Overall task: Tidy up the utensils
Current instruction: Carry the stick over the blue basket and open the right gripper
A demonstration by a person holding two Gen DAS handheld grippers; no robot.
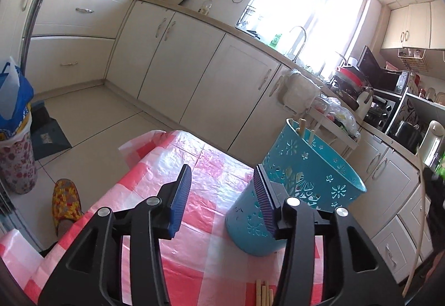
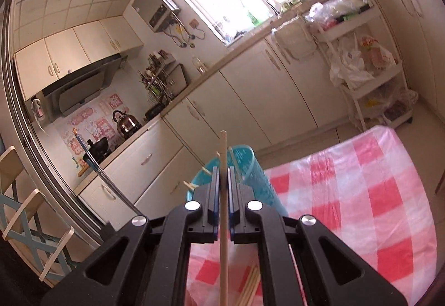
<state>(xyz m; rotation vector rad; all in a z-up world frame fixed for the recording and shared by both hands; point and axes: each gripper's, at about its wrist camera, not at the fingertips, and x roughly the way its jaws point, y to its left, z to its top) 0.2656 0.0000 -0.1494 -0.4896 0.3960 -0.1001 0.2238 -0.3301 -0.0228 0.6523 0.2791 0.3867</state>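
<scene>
A teal perforated utensil holder point(image 1: 300, 189) stands on the red-and-white checked table cover point(image 1: 200, 183) with chopstick ends sticking out of it. My left gripper point(image 1: 222, 189) is open and empty just left of the holder, its right finger touching or nearly touching the holder's wall. My right gripper point(image 2: 222, 175) is shut on a single wooden chopstick point(image 2: 224, 211), held above the table just in front of the holder point(image 2: 250, 169). Several loose chopsticks point(image 2: 250, 289) lie on the table below it; they also show in the left wrist view point(image 1: 262, 293).
Kitchen counter and cream cabinets point(image 1: 194, 67) run behind the table. A white rolling shelf cart point(image 2: 370, 75) with bags stands by the cabinets. A folding chair point(image 2: 33, 225) is at the left. A bin with a blue bag point(image 1: 14, 122) stands on the floor.
</scene>
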